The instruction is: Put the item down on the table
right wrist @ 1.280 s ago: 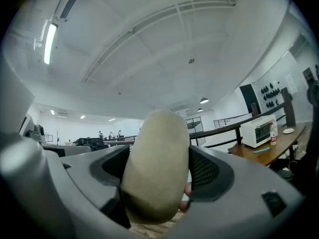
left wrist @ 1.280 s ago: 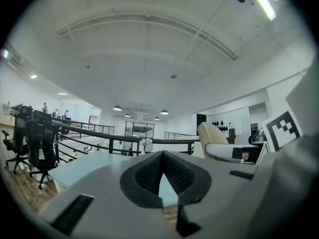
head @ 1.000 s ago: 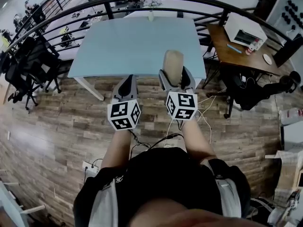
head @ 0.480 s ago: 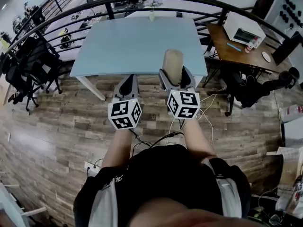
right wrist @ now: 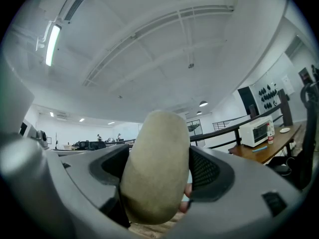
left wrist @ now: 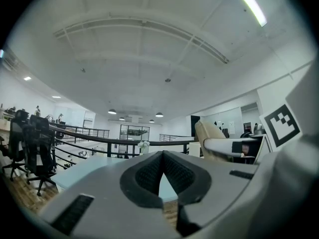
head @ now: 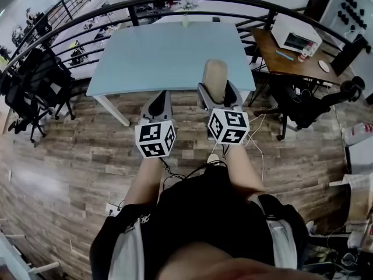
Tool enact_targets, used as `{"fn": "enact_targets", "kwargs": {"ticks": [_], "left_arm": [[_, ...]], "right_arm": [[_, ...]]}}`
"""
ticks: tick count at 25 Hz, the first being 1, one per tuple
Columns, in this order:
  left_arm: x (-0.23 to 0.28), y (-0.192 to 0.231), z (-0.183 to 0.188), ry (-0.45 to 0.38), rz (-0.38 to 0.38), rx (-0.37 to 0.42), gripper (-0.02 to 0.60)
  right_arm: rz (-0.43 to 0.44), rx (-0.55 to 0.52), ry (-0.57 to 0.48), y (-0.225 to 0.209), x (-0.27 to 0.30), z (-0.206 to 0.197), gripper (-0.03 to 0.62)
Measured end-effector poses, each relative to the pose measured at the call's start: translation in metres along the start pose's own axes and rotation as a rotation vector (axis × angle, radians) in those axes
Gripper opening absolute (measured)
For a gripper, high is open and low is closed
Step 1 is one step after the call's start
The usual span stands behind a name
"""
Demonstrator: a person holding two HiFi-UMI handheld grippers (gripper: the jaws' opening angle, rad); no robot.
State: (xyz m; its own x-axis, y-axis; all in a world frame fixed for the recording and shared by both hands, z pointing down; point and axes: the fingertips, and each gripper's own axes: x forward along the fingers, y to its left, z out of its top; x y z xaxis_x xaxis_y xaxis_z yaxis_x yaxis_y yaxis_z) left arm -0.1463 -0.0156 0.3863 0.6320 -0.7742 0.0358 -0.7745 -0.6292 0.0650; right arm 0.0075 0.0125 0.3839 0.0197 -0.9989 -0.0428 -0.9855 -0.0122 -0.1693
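Note:
A beige, oblong, rounded item (head: 214,77) stands upright between the jaws of my right gripper (head: 217,93), which is shut on it. In the right gripper view the item (right wrist: 153,168) fills the gap between both pads. The item hangs over the near edge of the light blue table (head: 163,51), above its front right part. My left gripper (head: 158,100) is held beside it, just short of the table's near edge, over the wooden floor. Its jaws meet at the tips in the left gripper view (left wrist: 162,153) and hold nothing.
A black curved railing (head: 70,22) runs behind and around the table. A wooden side table (head: 291,63) with a white oven (head: 296,37) stands at the right. Black office chairs (head: 32,92) are at the left. Cables (head: 256,127) lie on the floor.
Both grippers keep the same pose near the table's front edge. The view has shifted slightly, so they sit a little lower in the frame. The item stays held.

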Motion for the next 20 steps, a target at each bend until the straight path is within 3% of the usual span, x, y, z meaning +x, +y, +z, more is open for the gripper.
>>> {"fn": "enact_targets", "kwargs": {"ticks": [4, 9, 20], "left_arm": [[0.008, 0.004, -0.002, 0.000, 0.002, -0.007, 0.008], [0.025, 0.010, -0.007, 0.008, 0.014, -0.011, 0.008], [0.111, 0.018, -0.015, 0.021, 0.010, 0.002, 0.008]], "right_arm": [[0.015, 0.040, 0.005, -0.005, 0.012, -0.001, 0.380], [0.011, 0.011, 0.020, -0.013, 0.031, -0.008, 0.380], [0.033, 0.010, 0.030, -0.054, 0.104, -0.021, 0.380]]}}
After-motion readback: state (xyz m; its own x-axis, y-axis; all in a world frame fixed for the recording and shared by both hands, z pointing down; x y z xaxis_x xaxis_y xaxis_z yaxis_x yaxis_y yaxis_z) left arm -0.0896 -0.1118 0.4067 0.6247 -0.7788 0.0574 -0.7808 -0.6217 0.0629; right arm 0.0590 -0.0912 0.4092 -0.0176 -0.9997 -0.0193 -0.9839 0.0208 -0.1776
